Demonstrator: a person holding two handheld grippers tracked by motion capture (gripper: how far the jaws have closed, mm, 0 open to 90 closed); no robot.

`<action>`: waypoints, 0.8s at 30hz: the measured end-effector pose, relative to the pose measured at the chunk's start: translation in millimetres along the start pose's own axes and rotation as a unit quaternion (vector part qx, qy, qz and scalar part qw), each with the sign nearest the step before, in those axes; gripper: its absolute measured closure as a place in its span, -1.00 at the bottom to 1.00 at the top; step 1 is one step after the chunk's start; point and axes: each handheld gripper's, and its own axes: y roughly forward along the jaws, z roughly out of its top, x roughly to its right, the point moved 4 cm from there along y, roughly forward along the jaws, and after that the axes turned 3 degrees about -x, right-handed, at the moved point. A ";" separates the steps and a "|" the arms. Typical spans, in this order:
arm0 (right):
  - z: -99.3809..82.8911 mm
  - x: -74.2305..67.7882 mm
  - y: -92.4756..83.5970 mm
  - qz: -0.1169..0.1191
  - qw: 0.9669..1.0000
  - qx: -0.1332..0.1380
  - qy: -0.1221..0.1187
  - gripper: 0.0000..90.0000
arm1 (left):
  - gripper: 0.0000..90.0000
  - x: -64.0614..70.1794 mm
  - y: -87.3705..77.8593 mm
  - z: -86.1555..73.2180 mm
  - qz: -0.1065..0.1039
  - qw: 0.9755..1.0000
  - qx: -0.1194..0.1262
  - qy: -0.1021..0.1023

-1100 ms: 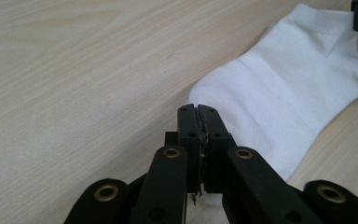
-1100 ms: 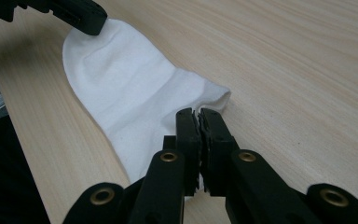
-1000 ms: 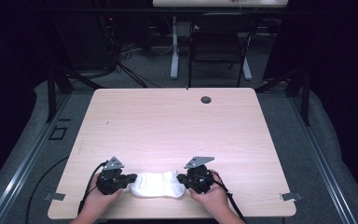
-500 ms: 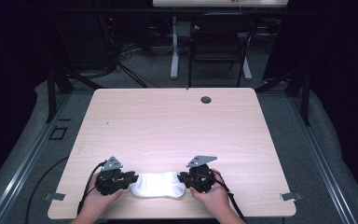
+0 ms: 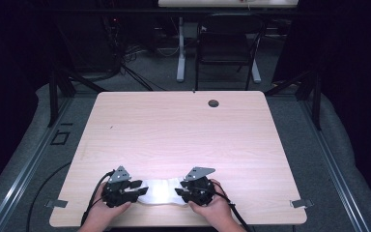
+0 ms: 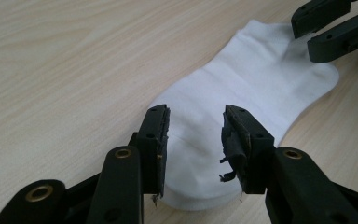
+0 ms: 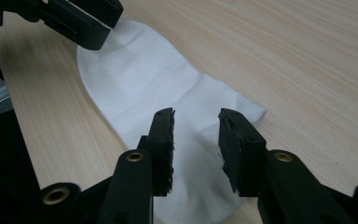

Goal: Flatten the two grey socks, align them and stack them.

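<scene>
A white ankle sock (image 5: 161, 192) lies flat on the wooden table (image 5: 183, 130), close to its front edge. My left gripper (image 5: 141, 190) is at the sock's left end and my right gripper (image 5: 179, 191) at its right end, tips facing each other. In the left gripper view the jaws (image 6: 196, 116) stand apart over the sock (image 6: 242, 79), pads off the cloth. The right gripper view has its jaws (image 7: 196, 119) spread above the sock (image 7: 135, 70) in the same way. Both pairs of jaws have just been opening, and the sock rests loose under them.
A dark round grommet (image 5: 213, 103) sits near the table's far edge. A black chair (image 5: 227, 48) and a desk leg stand on the floor beyond. Bare wood stretches from the sock to the far edge.
Both grippers' jaws have spread apart at the sock's ends. The sock lies loose on the table. Both hands have stayed in place.
</scene>
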 end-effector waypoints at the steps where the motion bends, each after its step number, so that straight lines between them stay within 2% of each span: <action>1: -1.0 -0.1 1.5 0.000 1.000 0.000 0.001 0.43 | 0.32 -0.2 0.3 -1.2 -0.001 1.000 -0.002 -0.004; 6: -4.8 1.1 3.1 -0.008 1.000 -0.004 -0.004 0.35 | 0.27 -0.5 1.7 -5.4 -0.001 1.000 -0.012 -0.003; 14: -11.1 3.8 7.2 -0.009 1.000 -0.007 0.000 0.32 | 0.19 2.5 5.6 -11.4 0.005 1.000 -0.022 0.016; 18: -13.1 4.5 7.8 -0.010 1.000 -0.018 -0.001 0.33 | 0.20 1.4 7.7 -14.5 0.010 0.999 -0.029 0.028; 20: -14.3 4.2 9.4 -0.011 1.000 -0.014 0.001 0.35 | 0.20 2.3 8.3 -15.6 0.010 0.999 -0.032 0.032; 24: -17.0 4.5 10.4 -0.010 1.000 -0.017 0.002 0.36 | 0.19 3.2 8.8 -17.1 0.013 0.999 -0.027 0.038</action>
